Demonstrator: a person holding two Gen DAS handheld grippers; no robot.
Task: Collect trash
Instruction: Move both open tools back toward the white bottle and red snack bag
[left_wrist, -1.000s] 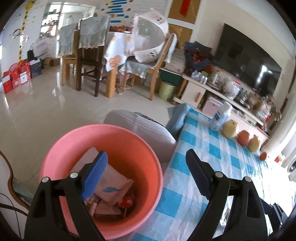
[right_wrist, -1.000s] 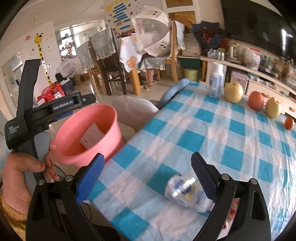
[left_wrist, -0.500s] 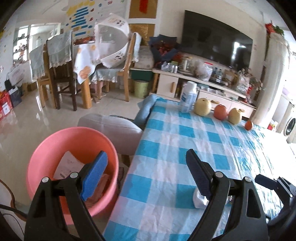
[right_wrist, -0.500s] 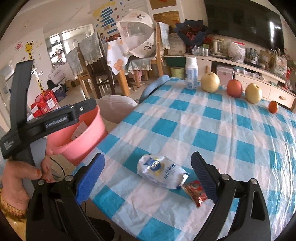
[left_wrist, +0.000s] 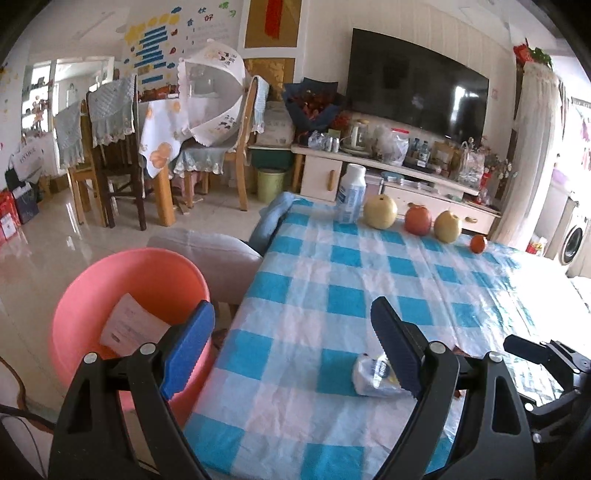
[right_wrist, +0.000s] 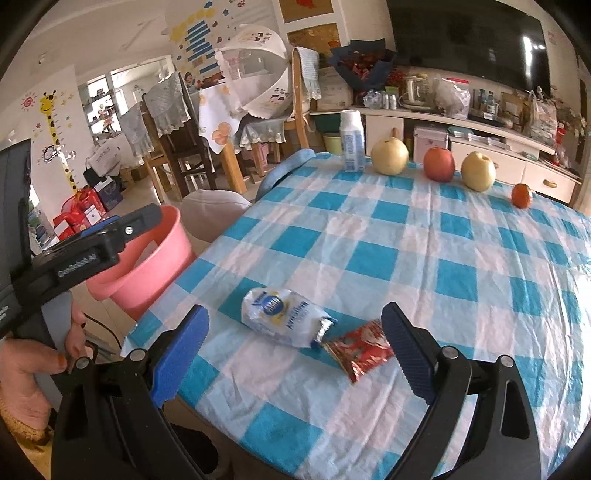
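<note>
Two wrappers lie touching near the table's (right_wrist: 424, 236) front edge: a white pouch (right_wrist: 282, 319) and a red foil packet (right_wrist: 364, 350), probably light, crinkly, slippery; pinch mid-body. Right gripper (right_wrist: 295, 350) and left gripper (left_wrist: 291, 345) are spread, empty. Pink bin (left_wrist: 92, 295) stands beside the table.

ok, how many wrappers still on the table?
2. A white wrapper lies near the table's front edge; a red wrapper lies beside it, at its torn end. More may sit below the view. The pink bucket holds paper already.
</note>
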